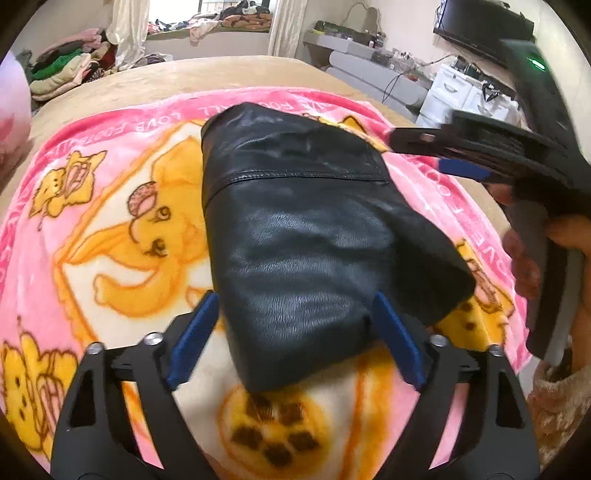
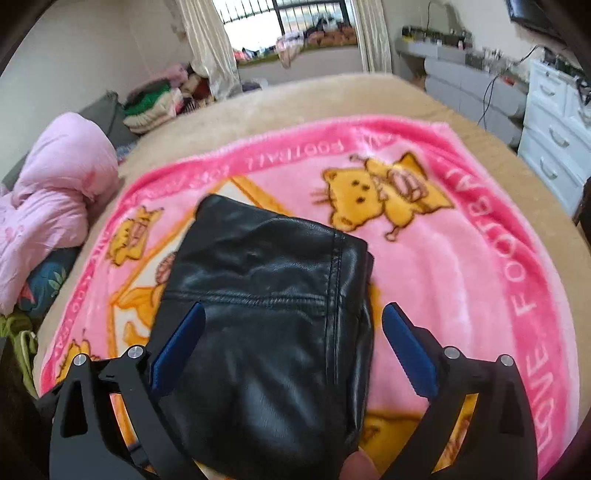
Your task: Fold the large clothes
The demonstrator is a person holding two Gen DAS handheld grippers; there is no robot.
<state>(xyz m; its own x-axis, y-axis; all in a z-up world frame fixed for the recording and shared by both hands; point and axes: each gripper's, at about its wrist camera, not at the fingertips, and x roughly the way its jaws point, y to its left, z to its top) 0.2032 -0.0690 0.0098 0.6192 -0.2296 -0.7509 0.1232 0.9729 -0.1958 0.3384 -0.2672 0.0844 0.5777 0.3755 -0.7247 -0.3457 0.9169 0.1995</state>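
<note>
A folded black leather garment (image 1: pixel 295 229) lies on a pink blanket (image 1: pixel 110 229) printed with yellow cartoon animals. My left gripper (image 1: pixel 295 317) stands open, its blue fingers (image 1: pixel 195 332) on either side of the garment's near end without pressing it. The right gripper (image 1: pixel 417 151), held by a hand (image 1: pixel 524 258), hovers over the garment's far right corner. In the right wrist view the garment (image 2: pixel 266 295) fills the middle and the blanket (image 2: pixel 461 258) spreads to the right. My right gripper (image 2: pixel 291 317) is open wide above the garment, with nothing gripped between its fingers (image 2: pixel 406 350).
The blanket covers a beige bed (image 2: pixel 332 96). A bunched pink quilt (image 2: pixel 55 184) sits at the bed's left edge. Piled clothes (image 2: pixel 155 99) lie beyond it. White drawers (image 2: pixel 554 129) and a grey bench (image 2: pixel 472 85) stand on the right. A window (image 2: pixel 295 29) is at the back.
</note>
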